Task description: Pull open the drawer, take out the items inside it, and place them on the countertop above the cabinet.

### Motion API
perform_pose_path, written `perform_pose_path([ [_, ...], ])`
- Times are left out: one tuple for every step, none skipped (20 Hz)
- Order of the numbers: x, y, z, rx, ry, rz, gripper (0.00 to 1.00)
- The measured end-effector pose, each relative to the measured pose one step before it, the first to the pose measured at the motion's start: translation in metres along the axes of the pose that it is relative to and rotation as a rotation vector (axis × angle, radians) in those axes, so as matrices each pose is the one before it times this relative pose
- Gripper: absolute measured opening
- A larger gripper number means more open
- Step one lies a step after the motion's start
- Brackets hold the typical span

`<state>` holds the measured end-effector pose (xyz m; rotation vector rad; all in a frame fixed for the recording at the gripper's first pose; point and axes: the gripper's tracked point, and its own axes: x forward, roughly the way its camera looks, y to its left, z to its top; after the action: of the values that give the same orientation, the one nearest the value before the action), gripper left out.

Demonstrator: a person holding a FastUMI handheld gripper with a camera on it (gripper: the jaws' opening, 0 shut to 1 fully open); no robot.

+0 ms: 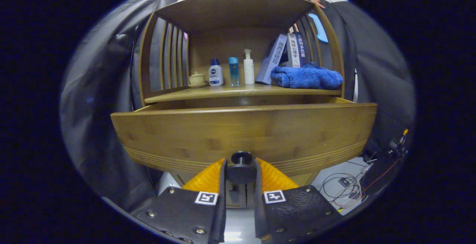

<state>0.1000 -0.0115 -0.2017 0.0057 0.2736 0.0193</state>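
Black cloth hangs behind a wooden cabinet (238,17). On its countertop (241,90), left to right: a small pot (196,79), three bottles (233,71), books (284,55), a blue towel (306,76). Below, the drawer (243,134) is pulled out. The gripper (241,171) squeezes its knob (241,162) from both sides.

The gripper view rides low, close against the drawer front (243,134), facing the cabinet straight on. The gripper (241,171) at six o'clock has both fingers pressed on the knob (241,157); the bench (241,90) lies toward twelve o'clock.
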Motion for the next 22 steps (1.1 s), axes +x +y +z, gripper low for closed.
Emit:
perform_pose_path([
  [-0.00556,-0.00101,-0.00151,0.00841,-0.01228,0.00174,0.31],
  [-0.00722,-0.00108,-0.00046,0.00899,0.00295,0.00299,0.31],
  [-0.00853,0.00119,-0.00517,0.00641,-0.00622,0.00358,0.31],
  [-0.00754,-0.00018,-0.00096,-0.00553,-0.00362,0.0024,0.31],
  [-0.00797,0.00056,-0.00408,0.00231,0.00209,0.00308,0.31],
  [-0.00751,0.00004,-0.00069,-0.00416,-0.00696,0.00211,0.31],
  [-0.00657,-0.00049,-0.00222,-0.00687,-0.00047,-0.00008,0.31],
  [-0.00766,0.00021,-0.00022,-0.00181,-0.00327,0.00272,0.31],
  [-0.0085,-0.00112,-0.00072,-0.02364,-0.00628,-0.00602,0.31],
  [-0.00631,-0.00624,0.01136,-0.03463,-0.05425,-0.02201,0.31],
  [-0.013,0.00233,-0.0011,-0.01849,-0.02708,0.0042,0.16],
  [0.00187,-0.00781,0.00838,-0.03739,-0.00325,-0.0416,0.01],
  [-0.00551,0.0056,-0.00055,-0.01065,0.00022,0.03834,0.01],
  [0.00118,0.00793,0.00156,0.00393,0.0059,0.0294,0.02],
  [-0.00253,0.00122,0.00278,0.01435,0.01722,0.0041,0.04],
  [-0.00096,0.00334,0.00676,0.02224,0.00658,0.00711,0.08],
  [-0.00223,-0.00207,0.01061,0.01916,-0.00935,-0.00815,0.11],
  [0.00204,-0.00066,0.01307,0.01927,-0.01148,-0.00568,0.11],
  [0.0005,0.00091,0.01317,0.01267,-0.00325,-0.0044,0.24],
  [0.0024,0.00011,0.0135,0.01915,-0.00433,-0.00932,0.37],
  [0.00362,0.00243,0.01041,0.02175,0.00299,0.00834,0.5],
  [0.00407,0.00605,0.01086,0.01609,0.0091,0.01478,0.62],
])
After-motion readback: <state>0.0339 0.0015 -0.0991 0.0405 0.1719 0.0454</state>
